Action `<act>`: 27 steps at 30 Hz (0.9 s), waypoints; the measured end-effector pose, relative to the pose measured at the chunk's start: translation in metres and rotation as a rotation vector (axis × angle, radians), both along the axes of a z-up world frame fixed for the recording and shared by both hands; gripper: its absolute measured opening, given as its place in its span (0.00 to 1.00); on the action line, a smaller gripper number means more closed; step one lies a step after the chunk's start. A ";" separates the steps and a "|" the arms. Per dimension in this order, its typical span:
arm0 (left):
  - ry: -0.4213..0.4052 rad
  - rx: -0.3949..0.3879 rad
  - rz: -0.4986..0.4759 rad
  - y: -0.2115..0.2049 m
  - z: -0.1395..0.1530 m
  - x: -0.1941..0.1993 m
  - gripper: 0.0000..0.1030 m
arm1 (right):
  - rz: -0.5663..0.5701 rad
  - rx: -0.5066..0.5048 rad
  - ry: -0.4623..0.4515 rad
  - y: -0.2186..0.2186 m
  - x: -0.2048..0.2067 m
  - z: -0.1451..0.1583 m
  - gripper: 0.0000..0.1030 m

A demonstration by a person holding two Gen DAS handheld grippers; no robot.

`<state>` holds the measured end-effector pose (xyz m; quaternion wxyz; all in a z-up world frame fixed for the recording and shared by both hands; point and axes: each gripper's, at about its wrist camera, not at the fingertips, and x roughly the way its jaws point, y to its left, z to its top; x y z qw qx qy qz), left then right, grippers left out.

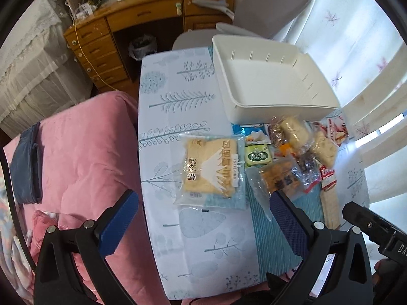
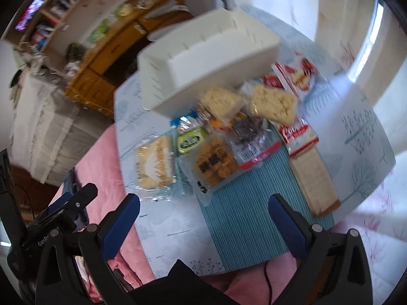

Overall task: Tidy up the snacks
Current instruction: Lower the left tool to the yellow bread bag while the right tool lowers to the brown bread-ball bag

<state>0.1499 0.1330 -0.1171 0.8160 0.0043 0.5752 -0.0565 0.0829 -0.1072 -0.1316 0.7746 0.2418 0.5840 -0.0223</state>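
Note:
A pile of wrapped snacks lies on a small table in front of an empty white bin. Nearest is a bagged bread slice, then a green packet, an orange snack bag, two pale rice cakes and a red-and-white box. My left gripper is open and empty, just short of the bread. My right gripper is open and empty above the striped mat. In the blurred right wrist view I see the bin, bread and orange bag.
The table wears a leaf-print cloth. A pink quilt lies at the left. A grey chair and a wooden desk stand behind the table. White curtains hang at the right.

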 end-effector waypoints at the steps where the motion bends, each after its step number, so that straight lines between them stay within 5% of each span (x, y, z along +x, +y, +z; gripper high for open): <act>1: 0.010 -0.011 0.005 0.000 -0.005 0.005 0.99 | -0.009 0.009 0.014 0.000 0.003 -0.003 0.99; 13: 0.187 -0.017 0.089 -0.008 -0.080 0.073 0.99 | -0.240 0.269 0.404 -0.011 0.046 -0.105 0.99; 21: 0.367 0.016 0.100 -0.024 -0.143 0.088 0.99 | -0.434 0.300 0.545 -0.025 0.056 -0.139 0.99; 27: 0.420 0.040 0.097 -0.036 -0.167 0.103 0.99 | -0.419 0.314 0.638 -0.019 0.066 -0.158 0.99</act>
